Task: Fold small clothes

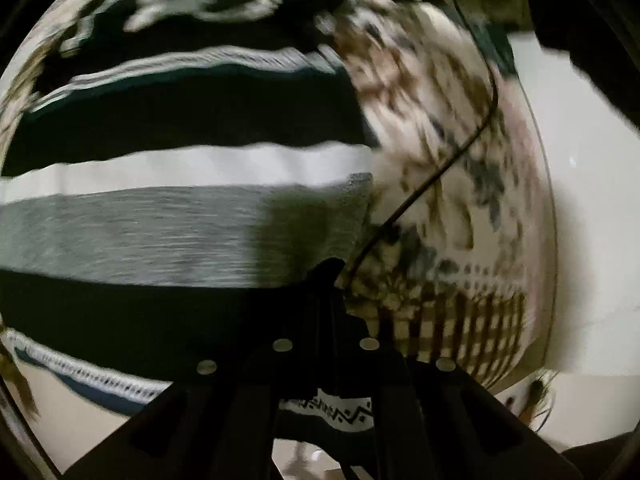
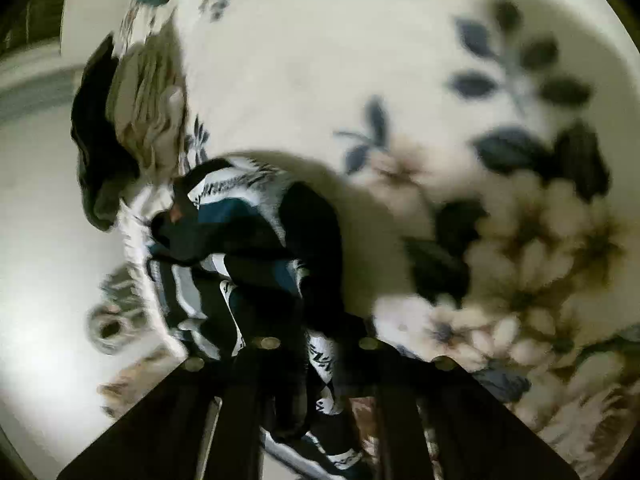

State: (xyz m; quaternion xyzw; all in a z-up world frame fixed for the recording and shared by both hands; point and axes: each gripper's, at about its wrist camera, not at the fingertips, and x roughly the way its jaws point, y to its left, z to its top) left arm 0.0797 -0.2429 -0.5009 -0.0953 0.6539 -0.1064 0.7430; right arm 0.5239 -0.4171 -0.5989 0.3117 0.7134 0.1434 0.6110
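Observation:
A striped knit garment (image 1: pixel 180 184) with black, white, grey and teal bands fills the left wrist view. My left gripper (image 1: pixel 326 280) is shut on the garment's edge, its black fingers (image 1: pixel 320 320) meeting over the fabric. In the right wrist view the same garment (image 2: pixel 248 240) hangs bunched and lifted above the surface. My right gripper (image 2: pixel 316 360) is shut on a fold of it with a black-and-white pattern. Both views are blurred by motion.
A cream cloth with brown flowers and dark leaves (image 2: pixel 500 220) covers the surface below. In the left wrist view it (image 1: pixel 440 160) lies right of the garment, with a thin dark cord (image 1: pixel 440 172) across it. White floor (image 1: pixel 592 200) lies beyond. Other dark clothes (image 2: pixel 100 140) lie at left.

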